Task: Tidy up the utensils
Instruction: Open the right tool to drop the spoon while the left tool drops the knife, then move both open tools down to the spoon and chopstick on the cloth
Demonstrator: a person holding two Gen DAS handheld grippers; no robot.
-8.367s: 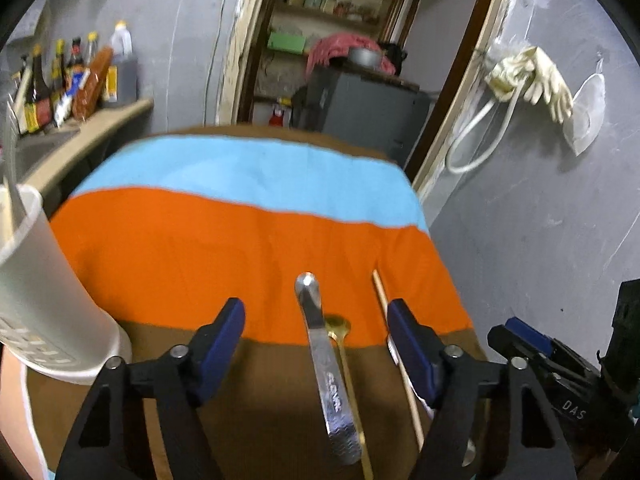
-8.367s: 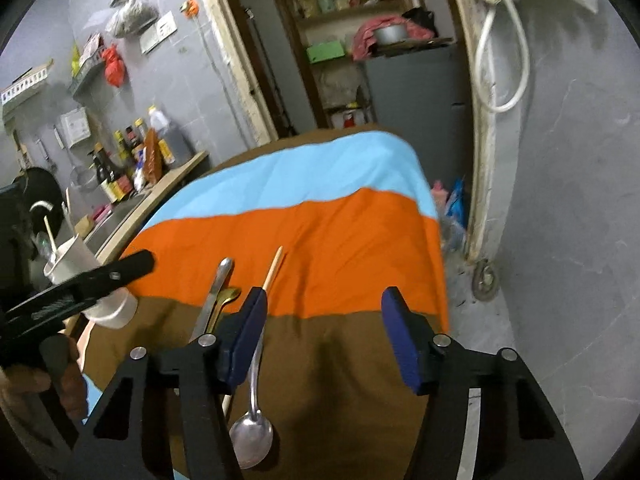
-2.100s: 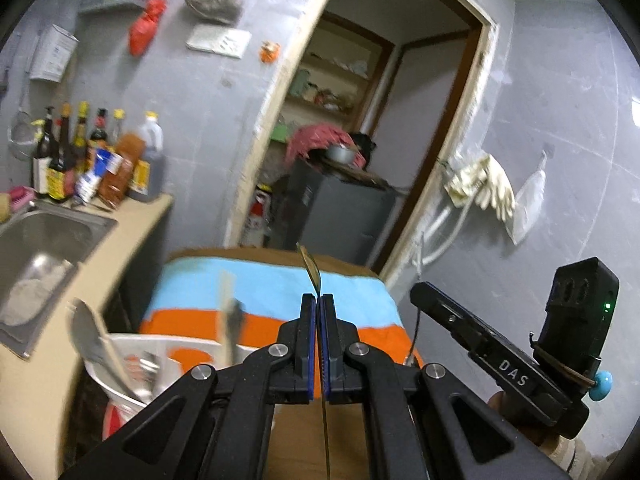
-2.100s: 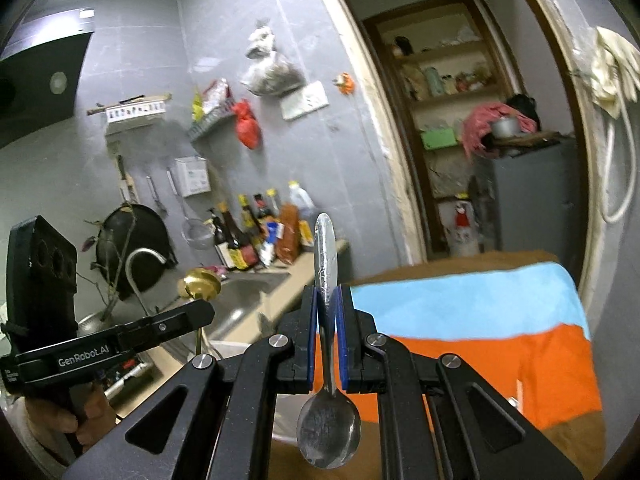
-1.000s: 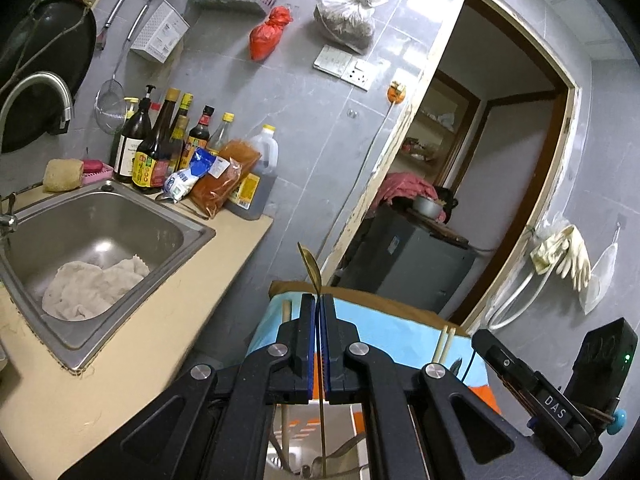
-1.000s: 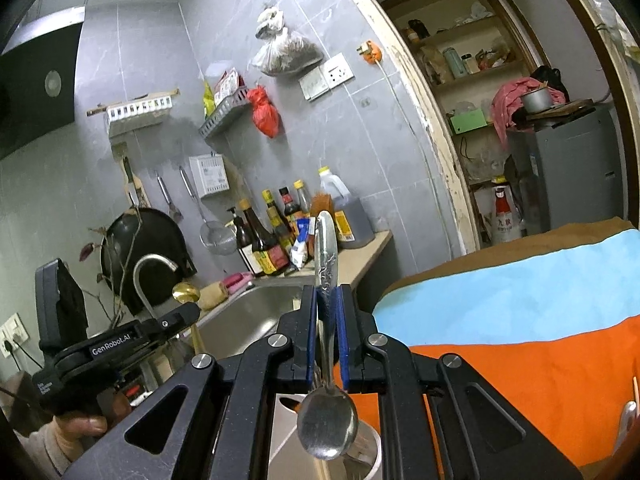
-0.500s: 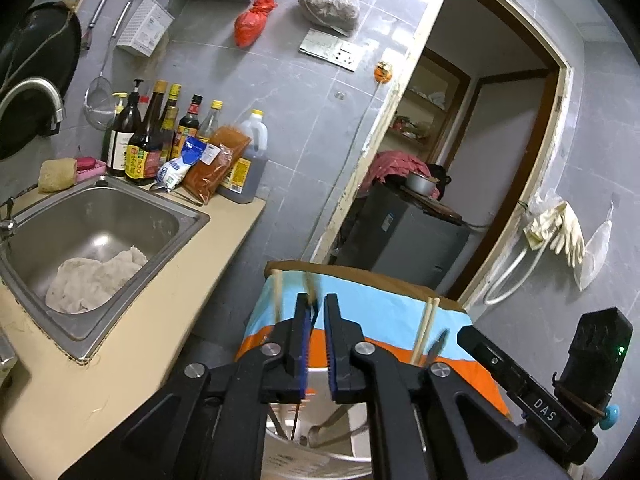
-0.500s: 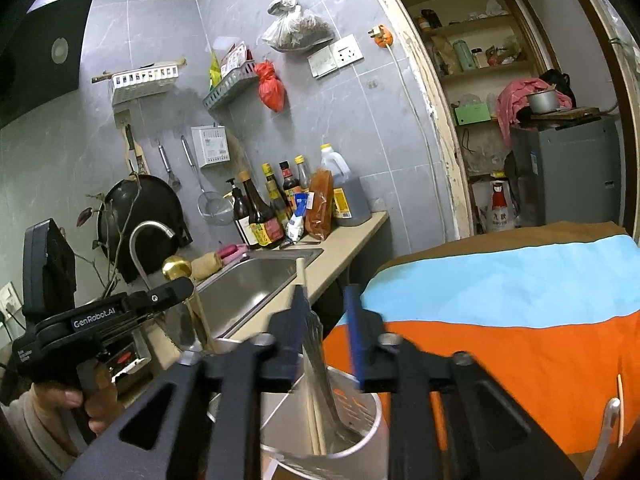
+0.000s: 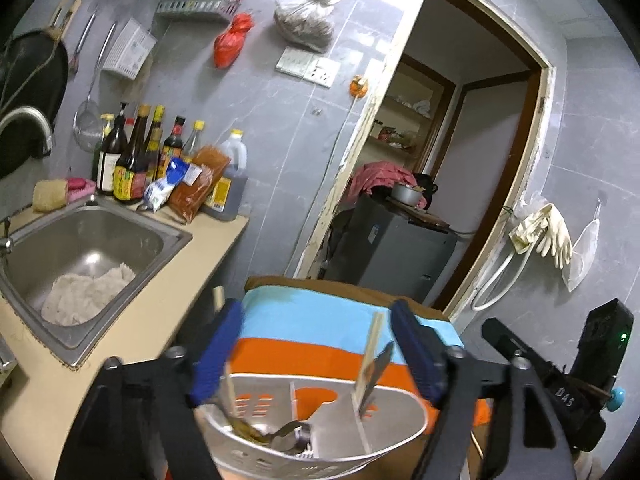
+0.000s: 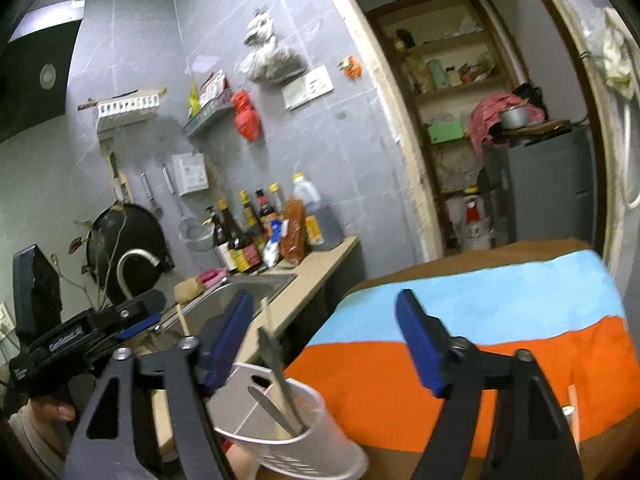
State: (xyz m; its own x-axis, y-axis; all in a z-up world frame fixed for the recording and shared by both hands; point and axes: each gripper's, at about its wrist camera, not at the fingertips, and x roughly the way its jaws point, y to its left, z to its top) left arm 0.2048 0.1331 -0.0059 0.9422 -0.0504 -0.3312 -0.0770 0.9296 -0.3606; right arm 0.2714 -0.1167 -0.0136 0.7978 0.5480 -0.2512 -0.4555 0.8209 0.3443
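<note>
Both the left tool [image 9: 316,344] and the right tool [image 10: 326,334] are seen spread wide and empty above the white utensil holder [image 9: 320,446], where the stiff, slippery metal utensils [image 10: 276,364] are stood upright, best gripped mid-handle.

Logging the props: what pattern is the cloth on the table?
The cloth has broad light-blue, orange and brown stripes; right wrist view.
</note>
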